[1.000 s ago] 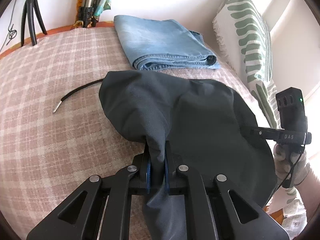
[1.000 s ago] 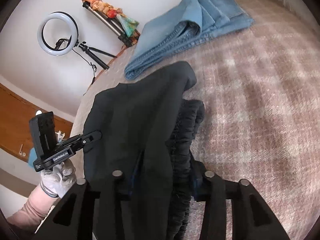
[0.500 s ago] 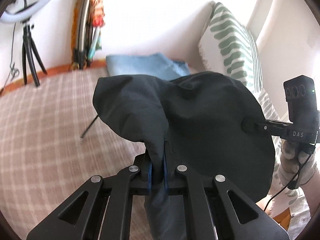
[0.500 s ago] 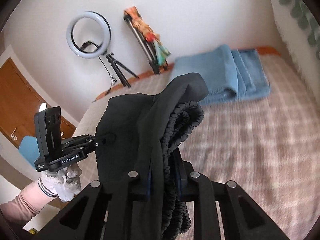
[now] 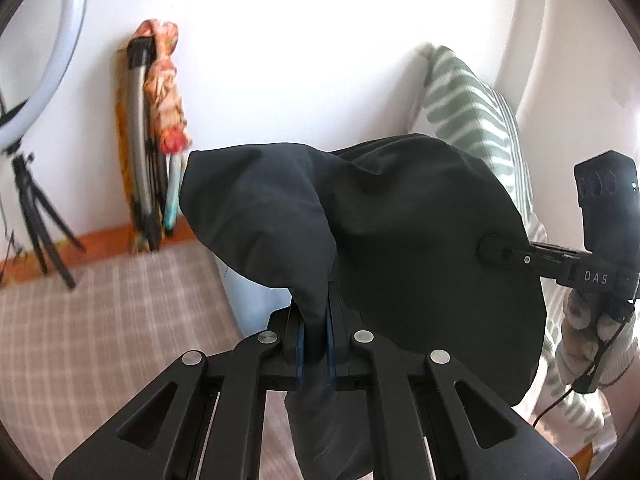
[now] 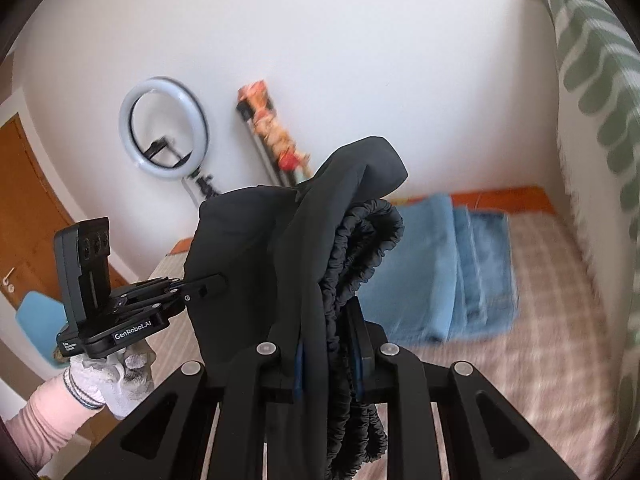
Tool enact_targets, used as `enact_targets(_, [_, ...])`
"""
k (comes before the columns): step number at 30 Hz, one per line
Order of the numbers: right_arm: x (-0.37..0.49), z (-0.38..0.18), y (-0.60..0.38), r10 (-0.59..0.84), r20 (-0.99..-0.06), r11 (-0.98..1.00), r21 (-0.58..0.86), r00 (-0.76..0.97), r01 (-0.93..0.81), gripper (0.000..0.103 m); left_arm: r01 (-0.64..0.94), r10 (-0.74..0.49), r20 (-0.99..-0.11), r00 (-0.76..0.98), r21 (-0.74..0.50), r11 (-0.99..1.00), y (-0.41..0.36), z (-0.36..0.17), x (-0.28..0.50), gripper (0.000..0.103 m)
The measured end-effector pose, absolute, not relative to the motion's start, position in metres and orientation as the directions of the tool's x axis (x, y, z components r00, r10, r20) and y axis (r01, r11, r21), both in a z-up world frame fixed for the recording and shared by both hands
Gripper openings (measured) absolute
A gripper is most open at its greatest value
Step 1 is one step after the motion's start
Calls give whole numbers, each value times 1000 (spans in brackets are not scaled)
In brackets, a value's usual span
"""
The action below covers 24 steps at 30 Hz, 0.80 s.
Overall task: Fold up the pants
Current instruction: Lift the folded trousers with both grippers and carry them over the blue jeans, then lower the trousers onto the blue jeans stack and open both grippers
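Note:
The black pants (image 5: 400, 240) hang bunched in the air above the plaid bed (image 5: 100, 320), held between both grippers. In the left wrist view my left gripper (image 5: 314, 340) is shut on a fold of the black cloth, which drapes over and below its fingers. In the right wrist view my right gripper (image 6: 328, 356) is shut on the ruffled elastic waistband (image 6: 360, 248) and the cloth beside it. The left gripper (image 6: 208, 284), held by a gloved hand (image 6: 108, 376), pinches the pants at their left side. How the legs hang below is hidden.
Folded blue jeans (image 6: 448, 272) lie on the bed near the far wall. A green-striped pillow (image 5: 472, 120) leans at the right. A ring light on a tripod (image 6: 164, 136) and a bundle of poles (image 5: 152, 140) stand by the wall.
Both grippers rose with the pants, which left the bed. The right jaws narrowed onto the waistband. The views tilted up toward the wall.

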State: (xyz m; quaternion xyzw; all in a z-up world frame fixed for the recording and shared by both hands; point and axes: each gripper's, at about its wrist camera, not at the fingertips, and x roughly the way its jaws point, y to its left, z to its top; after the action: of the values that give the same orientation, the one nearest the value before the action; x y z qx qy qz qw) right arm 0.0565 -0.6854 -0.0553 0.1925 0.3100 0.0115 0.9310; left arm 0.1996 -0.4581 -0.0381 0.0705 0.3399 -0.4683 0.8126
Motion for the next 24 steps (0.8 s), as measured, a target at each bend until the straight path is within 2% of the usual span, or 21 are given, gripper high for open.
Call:
enact_targets(7, [117, -54, -731, 106, -572, 930, 347, 814, 122, 16, 803, -698, -616, 364, -172, 571, -504, -38, 254, 6])
enact_targets(17, [188, -118, -779, 57, -664, 929, 309, 746, 204, 16, 752, -628, -684, 371, -176, 636, -541, -97, 310, 7])
enact_targets(18, [191, -125, -783, 46, -678, 928, 302, 734, 220, 17, 739, -609, -701, 371, -175, 651, -541, -103, 316, 12])
enact_targets(20, [196, -137, -793, 10, -706, 925, 276, 709, 261, 19, 707, -578, -721, 383, -174, 686, -537, -111, 326, 17])
enact_targets(22, [196, -145, -798, -70, -731, 921, 213, 678, 325, 29, 665, -549, -724, 418, -167, 727, -527, -113, 332, 38])
enact_targets(24, [193, -147, -804, -90, -735, 911, 211, 672, 354, 35, 656, -555, -719, 418, -184, 732, -515, -112, 335, 40])
